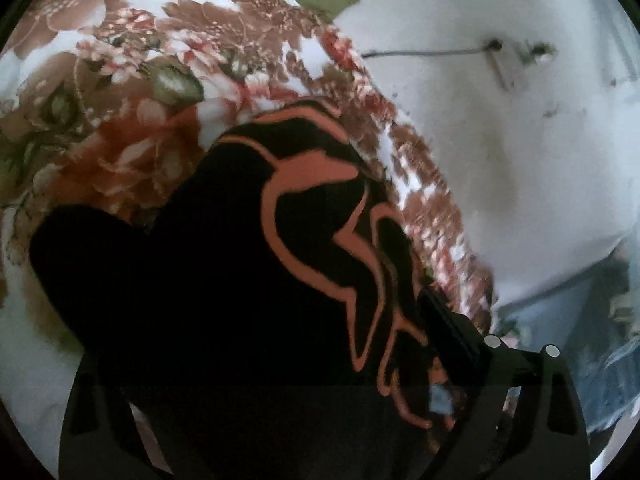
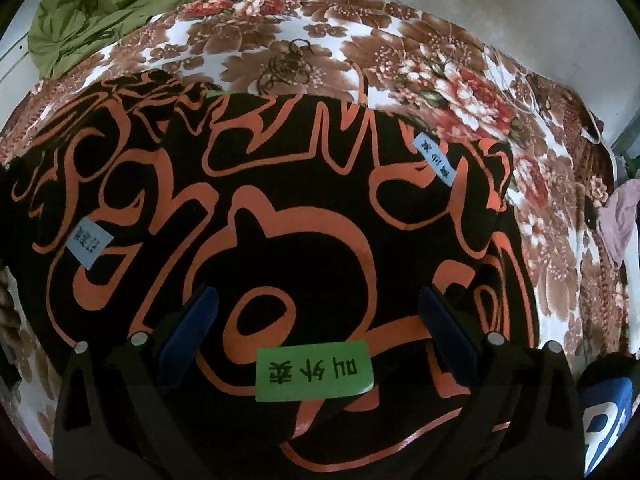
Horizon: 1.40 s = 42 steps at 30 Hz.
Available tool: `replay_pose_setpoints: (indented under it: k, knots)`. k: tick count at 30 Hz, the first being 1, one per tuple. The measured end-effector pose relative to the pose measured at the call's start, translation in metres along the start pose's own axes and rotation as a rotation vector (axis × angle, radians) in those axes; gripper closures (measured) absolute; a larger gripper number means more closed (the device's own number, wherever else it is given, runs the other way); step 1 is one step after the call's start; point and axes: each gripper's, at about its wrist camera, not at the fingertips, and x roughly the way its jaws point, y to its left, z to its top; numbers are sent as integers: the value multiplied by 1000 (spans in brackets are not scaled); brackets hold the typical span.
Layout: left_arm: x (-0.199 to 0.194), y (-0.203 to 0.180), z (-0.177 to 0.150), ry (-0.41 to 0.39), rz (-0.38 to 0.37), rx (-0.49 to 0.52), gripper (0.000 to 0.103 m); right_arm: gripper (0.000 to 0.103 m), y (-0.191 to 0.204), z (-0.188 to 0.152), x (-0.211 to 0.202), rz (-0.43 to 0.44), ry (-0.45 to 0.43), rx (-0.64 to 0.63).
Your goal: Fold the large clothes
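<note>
Black-orange garment (image 2: pixel 280 208) flat, long axis sideways; right gripper (image 2: pixel 318 312) open above; left gripper (image 1: pixel 256 320) unclear.

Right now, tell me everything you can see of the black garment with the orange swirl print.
The black garment with the orange swirl print looks like soft knit fabric, spread mostly flat over the floral blanket. It bears a green paper label with handwritten characters near the front edge and two pale blue labels. The right gripper hangs open above it; in the left wrist view a fold of it drapes between the left gripper's jaws.
</note>
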Motion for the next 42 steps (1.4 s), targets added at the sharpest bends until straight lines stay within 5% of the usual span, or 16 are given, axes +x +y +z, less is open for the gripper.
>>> replay_pose_setpoints:
  k: [1, 7, 10, 15, 24, 42]
  knots:
    - [5, 10, -4, 29, 50, -4, 30, 5, 0, 0, 2, 4, 6, 8]
    - [12, 28, -7, 63, 10, -28, 63, 5, 3, 2, -7, 16, 14, 28]
    - [9, 22, -6, 66, -7, -21, 71, 5, 4, 1, -20, 37, 21, 46]
    - [-1, 10, -1, 58, -23, 11, 73, 5, 17, -8, -31, 22, 25, 2]
    - [-20, -75, 0, 29, -10, 252, 74, 5, 14, -27, -3, 35, 34, 25]
    - [-7, -260, -90, -12, 61, 850, 75, 5, -12, -56, -6, 123, -22, 152]
